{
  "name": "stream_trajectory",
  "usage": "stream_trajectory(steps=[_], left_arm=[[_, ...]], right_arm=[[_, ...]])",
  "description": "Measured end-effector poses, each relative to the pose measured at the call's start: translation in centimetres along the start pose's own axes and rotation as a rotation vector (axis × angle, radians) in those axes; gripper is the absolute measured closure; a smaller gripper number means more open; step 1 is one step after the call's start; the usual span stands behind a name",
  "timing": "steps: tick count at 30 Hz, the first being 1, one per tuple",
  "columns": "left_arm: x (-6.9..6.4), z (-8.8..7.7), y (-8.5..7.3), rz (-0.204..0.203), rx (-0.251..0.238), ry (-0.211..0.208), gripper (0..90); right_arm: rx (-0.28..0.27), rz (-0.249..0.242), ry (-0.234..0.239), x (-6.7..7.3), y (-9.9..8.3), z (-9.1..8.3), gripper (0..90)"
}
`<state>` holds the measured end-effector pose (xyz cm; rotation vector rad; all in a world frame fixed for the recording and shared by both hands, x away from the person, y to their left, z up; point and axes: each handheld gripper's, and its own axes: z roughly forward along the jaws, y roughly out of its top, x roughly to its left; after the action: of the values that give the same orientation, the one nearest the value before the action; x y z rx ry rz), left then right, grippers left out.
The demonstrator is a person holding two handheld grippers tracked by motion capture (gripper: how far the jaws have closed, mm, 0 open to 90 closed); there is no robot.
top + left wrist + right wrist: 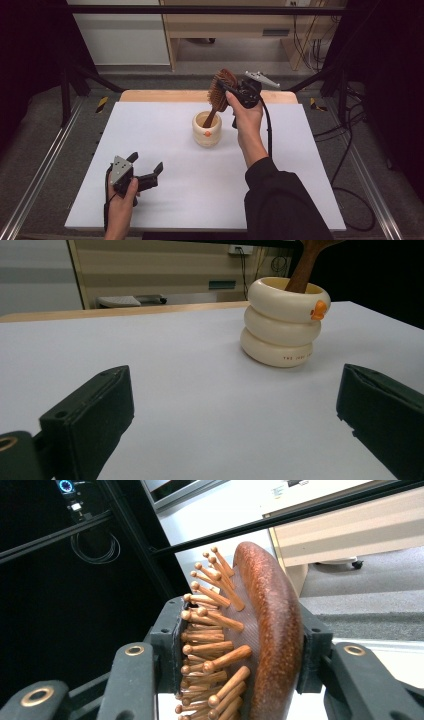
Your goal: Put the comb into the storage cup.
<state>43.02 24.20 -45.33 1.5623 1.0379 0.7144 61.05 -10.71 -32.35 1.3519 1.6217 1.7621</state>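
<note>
A wooden hairbrush [220,92] with peg bristles stands head-up, its handle down inside a cream ribbed cup [207,129] with an orange knob, near the table's middle back. My right gripper [226,90] is shut on the brush head; in the right gripper view the jaws press the bristle side and the brown back of the hairbrush [260,630]. My left gripper [147,167] rests low at the front left, open and holding nothing. In the left gripper view the cup [282,322] stands ahead between the spread jaws, the brush handle [305,267] rising out of it.
A white sheet [165,150] covers the table, whose wooden edge [160,96] shows at the back. Black frame bars and cables stand at both sides, and a wooden cabinet [225,30] is on the floor behind.
</note>
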Motion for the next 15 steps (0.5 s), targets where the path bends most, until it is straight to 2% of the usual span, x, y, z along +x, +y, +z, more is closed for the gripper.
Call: stream_trajectory(steps=[15], left_arm=[[0.00,0.03,-0.02,-0.001,0.002,-0.001,2.1]], right_arm=[[0.008,-0.005,0.002,0.16,-0.32,0.10,50.3]])
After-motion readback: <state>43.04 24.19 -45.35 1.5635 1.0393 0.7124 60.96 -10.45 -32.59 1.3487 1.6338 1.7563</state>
